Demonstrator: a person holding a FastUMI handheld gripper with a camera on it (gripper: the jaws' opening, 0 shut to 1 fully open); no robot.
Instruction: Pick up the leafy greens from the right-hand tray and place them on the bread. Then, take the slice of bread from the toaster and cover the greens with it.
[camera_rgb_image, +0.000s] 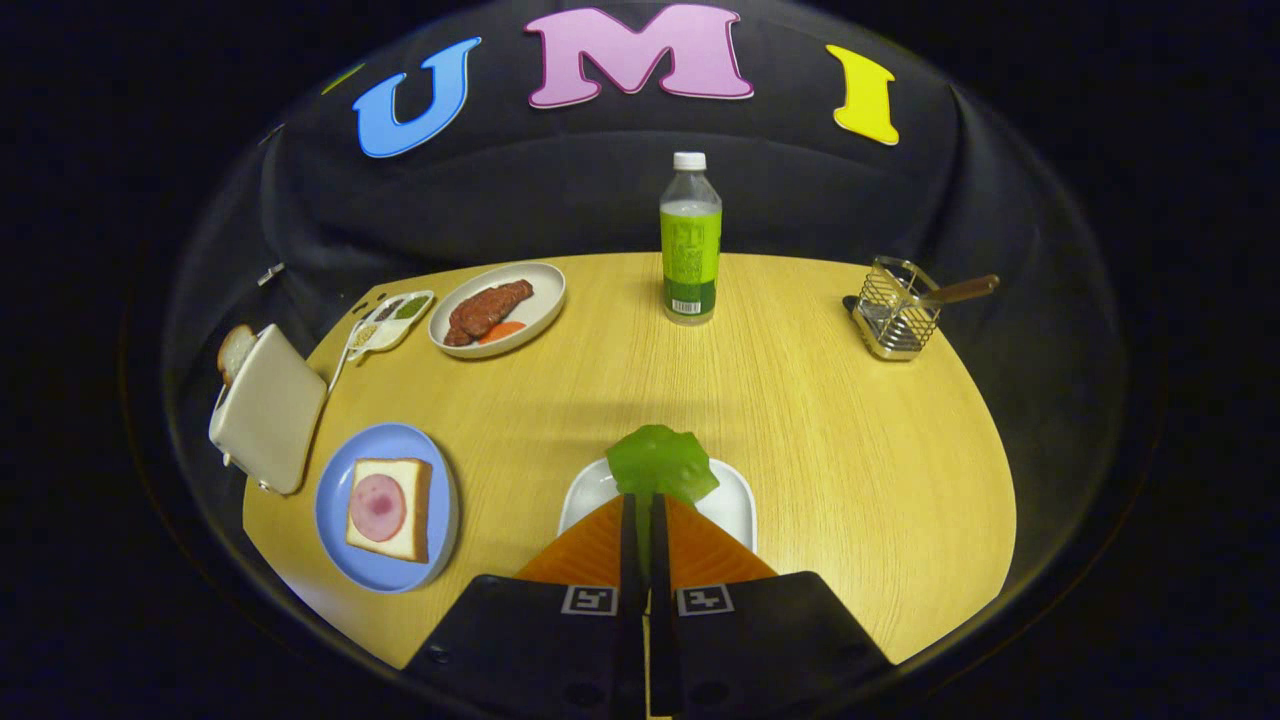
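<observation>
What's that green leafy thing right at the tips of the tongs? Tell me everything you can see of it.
The leafy greens look like one flat, bright green lettuce leaf with a wavy edge, glossy like plastic. The tongs are shut on its near edge, and it sticks out ahead of them over a white tray on the wooden table; whether it is touching the tray is unclear.

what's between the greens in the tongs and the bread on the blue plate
Bare table, as the gripper view shows. The tongs are shut on the greens; the bread on its blue plate lies beyond that stretch.
</observation>
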